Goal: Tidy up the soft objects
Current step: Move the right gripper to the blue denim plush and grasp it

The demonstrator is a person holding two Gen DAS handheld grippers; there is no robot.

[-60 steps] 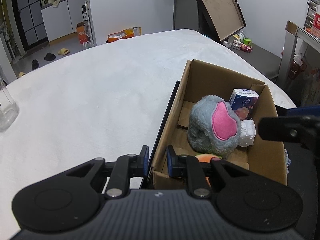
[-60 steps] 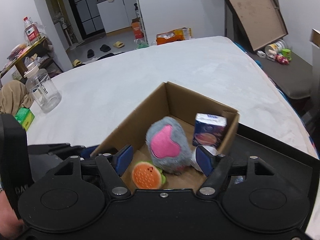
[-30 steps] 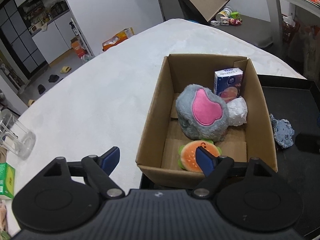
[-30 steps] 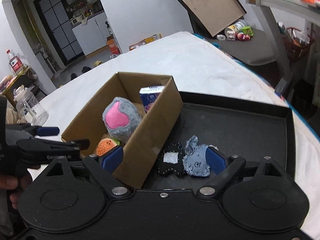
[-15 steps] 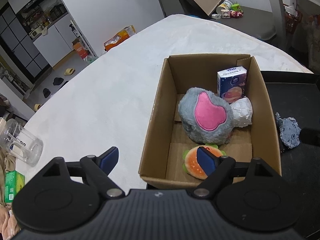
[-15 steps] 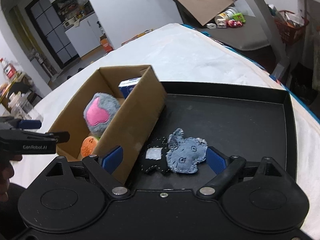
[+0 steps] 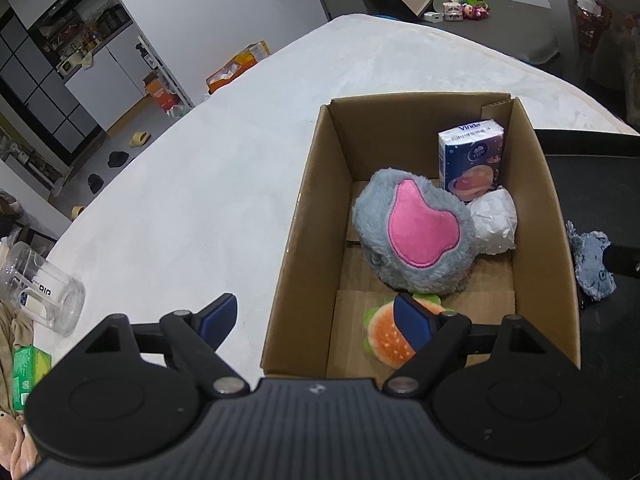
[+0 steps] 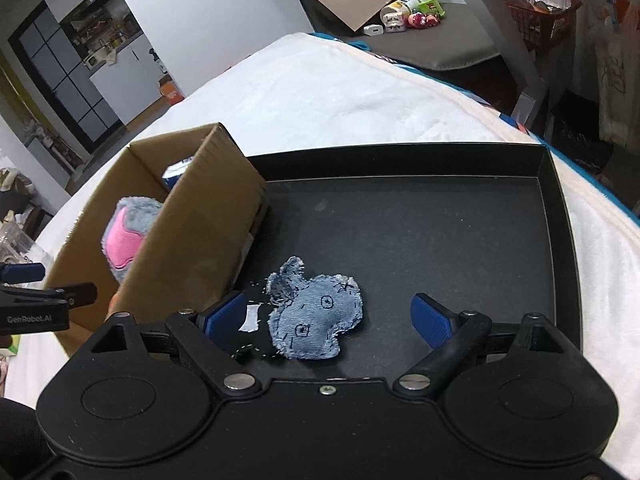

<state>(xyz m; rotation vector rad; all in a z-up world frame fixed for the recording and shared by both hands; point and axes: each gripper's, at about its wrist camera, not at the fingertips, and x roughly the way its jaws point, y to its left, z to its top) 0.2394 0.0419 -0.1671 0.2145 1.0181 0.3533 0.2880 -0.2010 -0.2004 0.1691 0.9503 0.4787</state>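
- Now the right gripper stands wide and empty above the black tray; the denim plush lies between its pads, black plush beside the left pad.
- Left gripper likewise wide, empty, straddling the cardboard box wall.
- Burger plush under its right pad; grey-pink plush and tissue pack beyond.

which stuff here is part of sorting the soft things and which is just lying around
Part of the job: cardboard box, grey and pink plush, burger plush, denim toy, black fabric toy, black tray.

Lying about: clear plastic jar, green packet.
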